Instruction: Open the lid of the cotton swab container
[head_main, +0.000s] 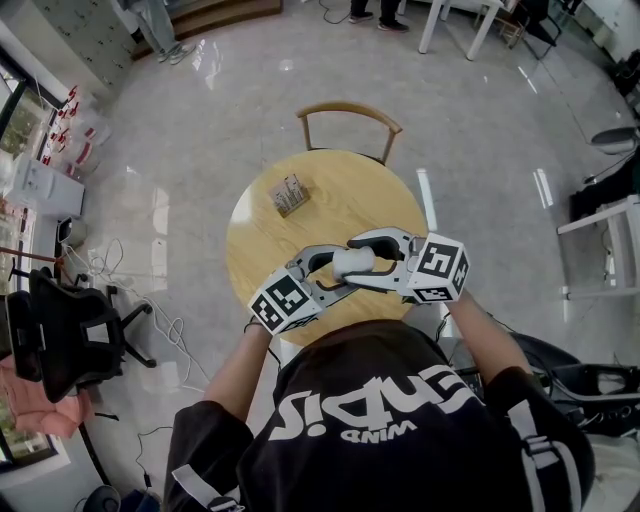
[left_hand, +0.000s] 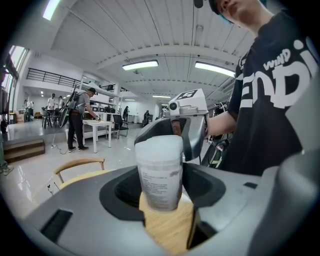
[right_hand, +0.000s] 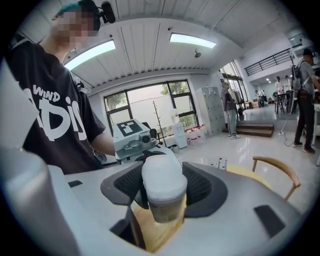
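The cotton swab container (head_main: 352, 263) is a pale, translucent cylinder with a white lid, held lying sideways just above the near part of the round wooden table (head_main: 370, 190). My left gripper (head_main: 335, 268) is shut on its labelled body (left_hand: 160, 180). My right gripper (head_main: 370, 262) comes from the opposite side and is shut on the white lid end (right_hand: 164, 181). In the left gripper view the right gripper (left_hand: 187, 120) shows behind the container. The right gripper view has the left gripper (right_hand: 131, 136) behind the lid. The lid sits on the container.
A small box of cards (head_main: 289, 195) stands on the far left of the table. A wooden chair (head_main: 350, 115) is pushed in at the far side. A black office chair (head_main: 60, 330) and cables lie on the floor to the left.
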